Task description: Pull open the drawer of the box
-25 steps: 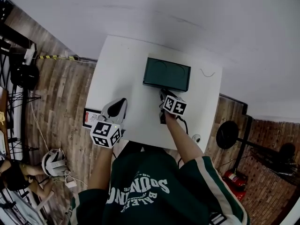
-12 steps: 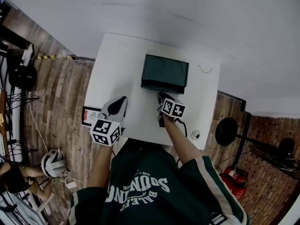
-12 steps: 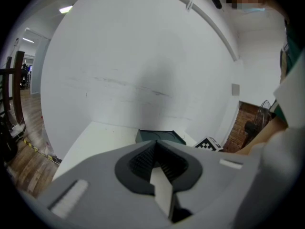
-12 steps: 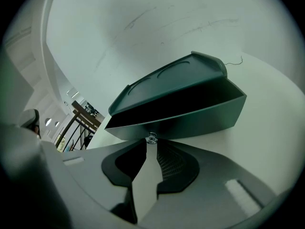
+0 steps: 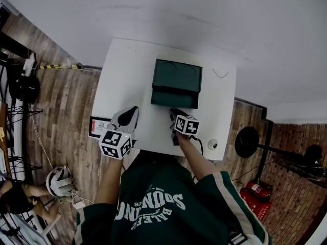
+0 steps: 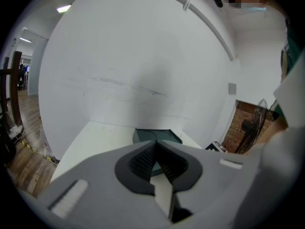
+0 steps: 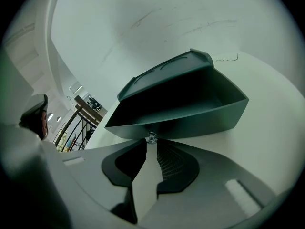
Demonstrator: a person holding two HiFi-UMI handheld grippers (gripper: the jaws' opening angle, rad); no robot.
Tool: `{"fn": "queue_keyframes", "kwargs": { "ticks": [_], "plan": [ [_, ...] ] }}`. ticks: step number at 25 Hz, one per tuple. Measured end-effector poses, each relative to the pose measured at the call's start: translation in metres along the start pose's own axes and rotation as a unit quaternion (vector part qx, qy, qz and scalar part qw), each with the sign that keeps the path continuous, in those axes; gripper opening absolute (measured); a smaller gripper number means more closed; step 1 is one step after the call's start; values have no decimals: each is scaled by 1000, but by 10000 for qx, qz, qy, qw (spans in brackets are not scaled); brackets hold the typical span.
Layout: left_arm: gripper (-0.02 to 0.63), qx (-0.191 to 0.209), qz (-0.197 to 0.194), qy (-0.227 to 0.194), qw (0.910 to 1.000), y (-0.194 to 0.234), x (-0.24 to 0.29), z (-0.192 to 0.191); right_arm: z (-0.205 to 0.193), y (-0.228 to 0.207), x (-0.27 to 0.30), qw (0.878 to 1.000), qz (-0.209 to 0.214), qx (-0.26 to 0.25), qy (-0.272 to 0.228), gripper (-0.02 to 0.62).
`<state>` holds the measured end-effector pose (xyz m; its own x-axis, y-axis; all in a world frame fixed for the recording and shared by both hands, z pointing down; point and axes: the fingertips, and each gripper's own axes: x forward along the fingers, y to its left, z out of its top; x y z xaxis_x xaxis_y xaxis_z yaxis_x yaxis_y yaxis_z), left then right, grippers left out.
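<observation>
The box [image 5: 178, 74] is dark green, smooth and square-cornered. It sits by the far edge of the flat white desk [image 5: 127, 75], about midway between its sides. Its drawer [image 5: 173, 97] sticks part way out toward the person and looks hollow and dark inside. The right gripper [image 7: 150, 146] has its ribbed grey jaws pinched on the little clear round knob [image 7: 151, 138] on the drawer's front. The left gripper [image 6: 155, 146] hangs near the desk's near left corner, jaws pressed together on nothing (just air). The floor [image 5: 66, 106] is brown wood planks. The wall [image 5: 204, 14] is plain white.
</observation>
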<state>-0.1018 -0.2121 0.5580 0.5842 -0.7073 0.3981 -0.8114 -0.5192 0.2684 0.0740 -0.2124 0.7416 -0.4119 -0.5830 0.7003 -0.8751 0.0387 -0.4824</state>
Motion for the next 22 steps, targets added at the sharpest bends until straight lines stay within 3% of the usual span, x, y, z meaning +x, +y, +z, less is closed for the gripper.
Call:
{"fn": "queue_keyframes", "kwargs": {
  "ticks": [16,22],
  "plan": [
    [53,46,-86,-4,10000,-5,-5,-1,-31,8,-8,9993,52,-300,217,67],
    [52,148,-217,-35,9996,-7,4,8,-46,17,-22,9984,310,-316,354,63]
  ]
}}
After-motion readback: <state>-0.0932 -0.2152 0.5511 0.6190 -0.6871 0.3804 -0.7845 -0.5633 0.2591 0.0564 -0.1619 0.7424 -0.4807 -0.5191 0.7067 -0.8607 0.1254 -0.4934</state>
